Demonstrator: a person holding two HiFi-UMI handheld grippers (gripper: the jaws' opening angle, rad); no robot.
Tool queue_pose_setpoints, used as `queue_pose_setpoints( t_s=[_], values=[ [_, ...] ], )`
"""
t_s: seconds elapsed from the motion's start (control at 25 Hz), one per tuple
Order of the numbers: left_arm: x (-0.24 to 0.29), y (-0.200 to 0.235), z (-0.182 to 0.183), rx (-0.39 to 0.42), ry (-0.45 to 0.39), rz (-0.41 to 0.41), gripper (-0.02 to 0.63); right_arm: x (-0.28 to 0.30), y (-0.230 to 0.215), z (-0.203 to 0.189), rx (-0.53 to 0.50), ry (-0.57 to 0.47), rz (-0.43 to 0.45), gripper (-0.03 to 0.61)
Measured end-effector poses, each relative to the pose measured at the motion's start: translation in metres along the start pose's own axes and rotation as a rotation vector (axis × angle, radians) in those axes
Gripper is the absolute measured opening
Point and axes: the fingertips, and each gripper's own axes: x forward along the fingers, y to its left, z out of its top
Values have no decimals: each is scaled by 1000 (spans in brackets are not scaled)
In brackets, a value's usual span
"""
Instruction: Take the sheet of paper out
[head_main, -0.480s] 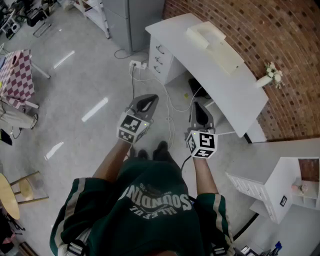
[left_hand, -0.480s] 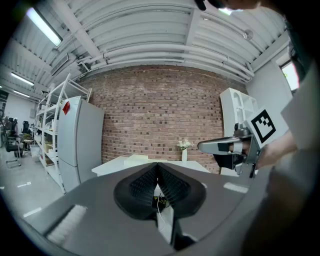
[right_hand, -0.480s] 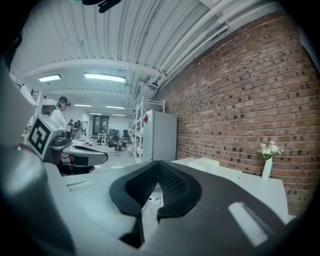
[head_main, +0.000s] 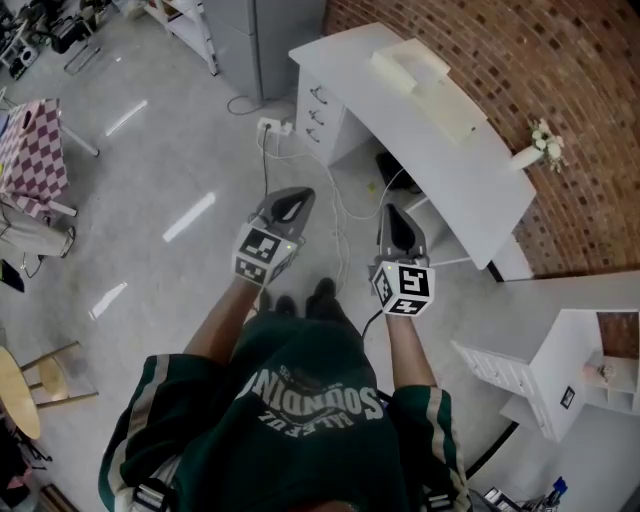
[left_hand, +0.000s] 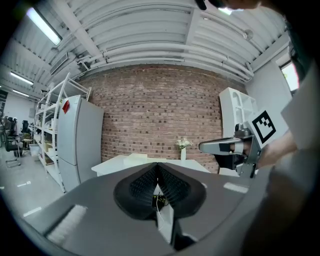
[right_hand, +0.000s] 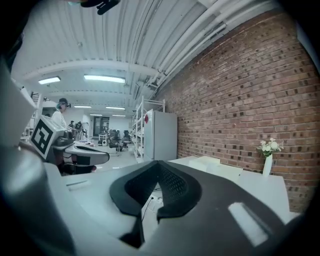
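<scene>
Approach step: the grey plastic left gripper (head_main: 295, 200) and right gripper (head_main: 397, 213) hang closed and empty, short of the long white desk (head_main: 470, 190) far right; the sheet of paper is unseen, so next move nearer its cream box (head_main: 425, 85).

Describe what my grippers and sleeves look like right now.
Both the left gripper and right gripper are grey, tapered shells with black ribbed fingers. Each carries a white cube of black square markers. Short dark green sleeves have pale stripes.
</scene>
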Motion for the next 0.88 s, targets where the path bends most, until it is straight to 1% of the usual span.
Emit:
queue_pose_setpoints(
  t_s=[0.2, 0.36, 0.68, 0.88],
  values=[
    [-1, 1, 0, -4, -4, -4, 11, 0, 3, -2, 6, 9, 7, 0],
    [-1, -1, 5, -2, -13, -12, 11, 0, 2, 0, 15, 4, -5, 0],
    [-5, 2, -3, 1, 9, -25, 11, -2, 8, -1, 16, 0, -21, 0],
    [-5, 6, -1, 1, -10, -30, 11, 0, 12, -2, 23, -3, -26, 0]
  ],
)
